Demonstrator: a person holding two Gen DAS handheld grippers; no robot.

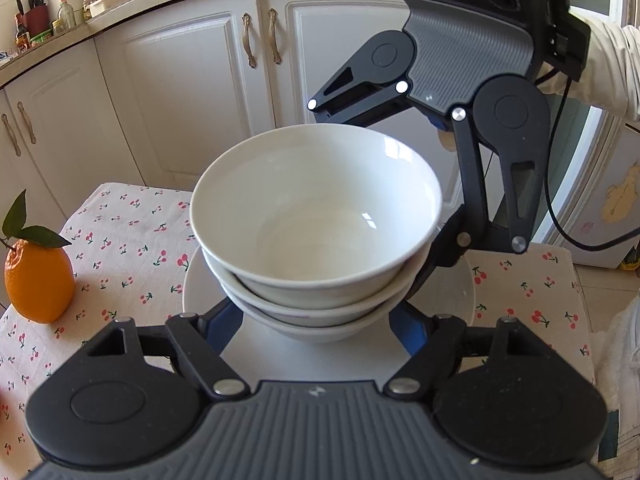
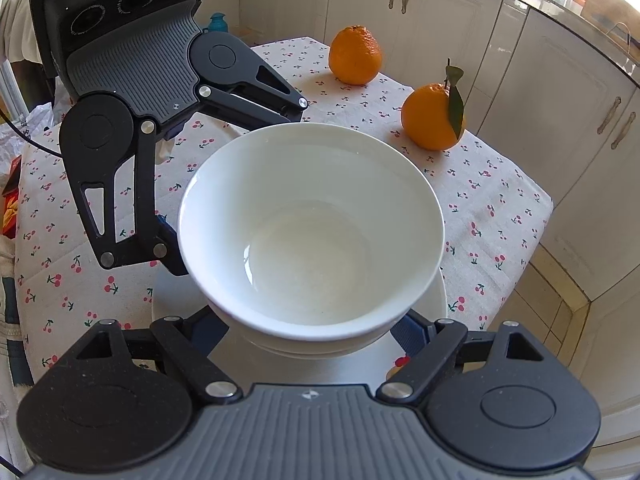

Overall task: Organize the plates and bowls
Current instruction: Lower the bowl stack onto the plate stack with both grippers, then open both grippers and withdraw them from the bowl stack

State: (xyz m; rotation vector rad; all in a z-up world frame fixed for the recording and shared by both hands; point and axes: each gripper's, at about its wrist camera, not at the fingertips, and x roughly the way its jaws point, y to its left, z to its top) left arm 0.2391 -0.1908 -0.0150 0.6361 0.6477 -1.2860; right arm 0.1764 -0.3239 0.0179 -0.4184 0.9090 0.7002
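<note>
With three white bowls (image 1: 316, 232) already nested on the white plate (image 1: 208, 280), stacking looks nearly done! The left gripper (image 1: 316, 320) has its fingers clamped on the stack's lower bowls. Opposite, the right gripper (image 2: 316, 332) straddles the same stack, contact hidden, so I cannot tell its grip. Beyond the fingers, two oranges (image 2: 432, 116) wait on the desk (image 2: 500, 200). Only placing the pile seems left.
</note>
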